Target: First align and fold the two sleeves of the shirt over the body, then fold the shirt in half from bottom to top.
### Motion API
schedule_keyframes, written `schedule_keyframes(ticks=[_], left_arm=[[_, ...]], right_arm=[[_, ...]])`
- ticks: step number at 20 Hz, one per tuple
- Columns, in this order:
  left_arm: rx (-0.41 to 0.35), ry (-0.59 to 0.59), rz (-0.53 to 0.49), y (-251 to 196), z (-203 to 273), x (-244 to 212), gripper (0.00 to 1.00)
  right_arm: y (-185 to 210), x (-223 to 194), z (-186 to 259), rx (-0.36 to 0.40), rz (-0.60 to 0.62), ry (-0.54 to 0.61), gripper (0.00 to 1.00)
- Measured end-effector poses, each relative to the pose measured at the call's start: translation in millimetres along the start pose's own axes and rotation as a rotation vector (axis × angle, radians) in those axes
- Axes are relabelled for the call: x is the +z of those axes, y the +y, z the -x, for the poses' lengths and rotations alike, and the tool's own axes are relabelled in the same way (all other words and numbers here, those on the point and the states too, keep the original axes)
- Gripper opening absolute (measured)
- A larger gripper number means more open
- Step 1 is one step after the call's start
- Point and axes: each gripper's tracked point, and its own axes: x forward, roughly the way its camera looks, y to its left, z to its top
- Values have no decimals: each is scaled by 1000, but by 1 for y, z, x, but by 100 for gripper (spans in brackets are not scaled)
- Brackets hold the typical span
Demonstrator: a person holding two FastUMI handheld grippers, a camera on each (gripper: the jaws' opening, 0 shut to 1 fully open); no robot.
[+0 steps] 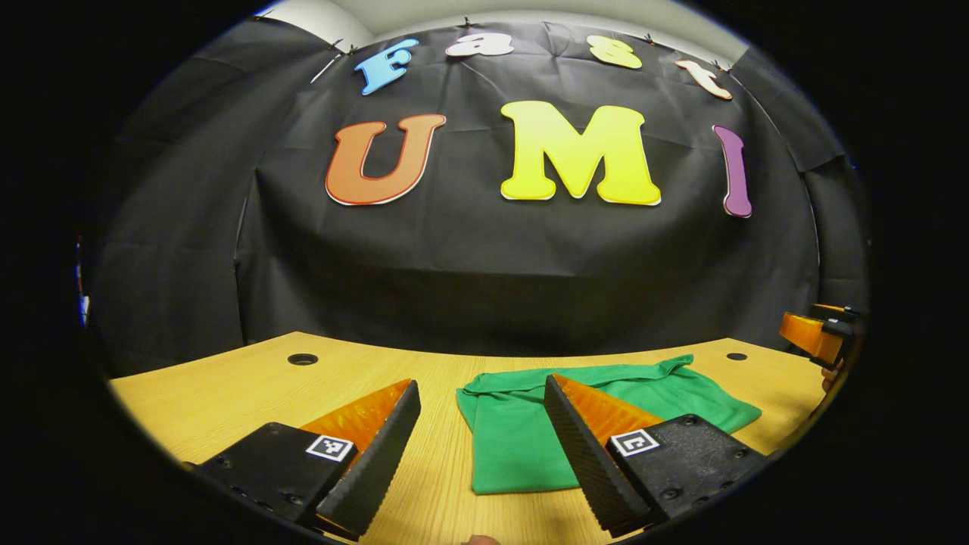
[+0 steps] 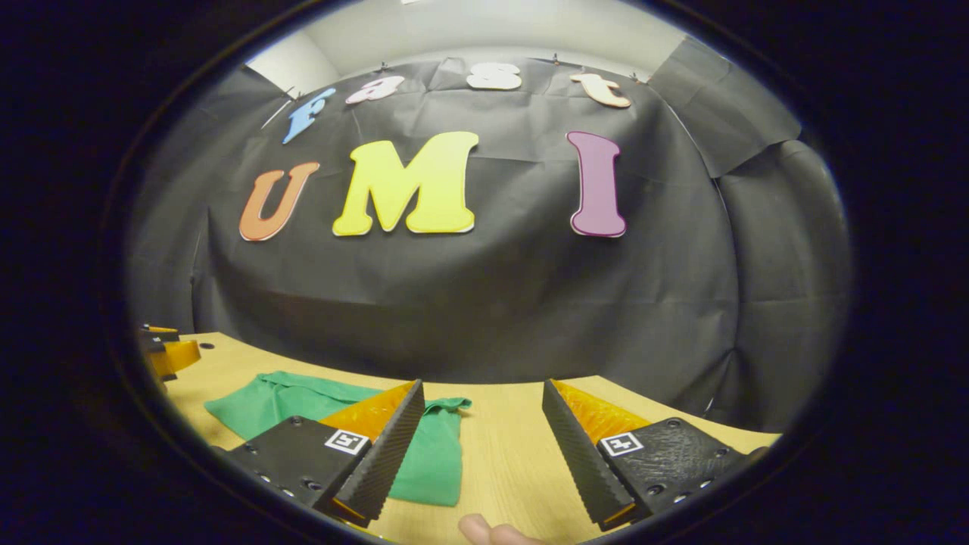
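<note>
A green shirt (image 1: pixel 522 424) lies folded into a compact shape on the wooden table (image 1: pixel 227 386). My left gripper (image 1: pixel 481 401) hovers open above the table, its right finger over the shirt's middle and its left finger over bare wood. In the right gripper view the same shirt (image 2: pixel 435 454) lies at the lower left. My right gripper (image 2: pixel 481 405) is open above the table, its left finger over the shirt's right edge. Nothing is held between either pair of fingers. The right gripper's body (image 1: pixel 821 333) shows at the far right edge of the left gripper view.
Two round cable holes (image 1: pixel 303 359) (image 1: pixel 736 356) sit near the table's back edge. The black cloth wall (image 1: pixel 484 250) closes the back and sides. A fingertip (image 2: pixel 484 530) shows at the bottom edge. The left gripper's body (image 2: pixel 166 352) is at the far left.
</note>
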Motion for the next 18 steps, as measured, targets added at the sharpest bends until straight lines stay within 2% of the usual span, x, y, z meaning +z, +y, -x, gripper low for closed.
schedule_keyframes(ticks=[2, 3, 4, 7, 10, 14, 18], left_arm=[[3, -7, -12, 1, 18, 1, 100], [-16, -6, 0, -6, 26, 0, 96], [-27, 1, -2, -9, 36, -1, 100], [-13, -5, -28, -9, 58, 0, 100], [-32, 7, 5, -22, 81, 1, 100], [-59, -30, 67, -45, 109, 33, 100], [-59, 6, -7, -63, 139, 63, 99]], right_arm=[[0, -3, 20, 17, 25, 12, 96], [0, -2, 28, 24, 29, 15, 96], [1, -4, 35, 35, 29, 25, 96], [3, -10, 58, 52, 69, 54, 94], [17, -9, 78, 102, 96, 54, 94], [28, 1, 115, 177, 42, 86, 96], [-4, 41, 149, 123, 31, 62, 95]])
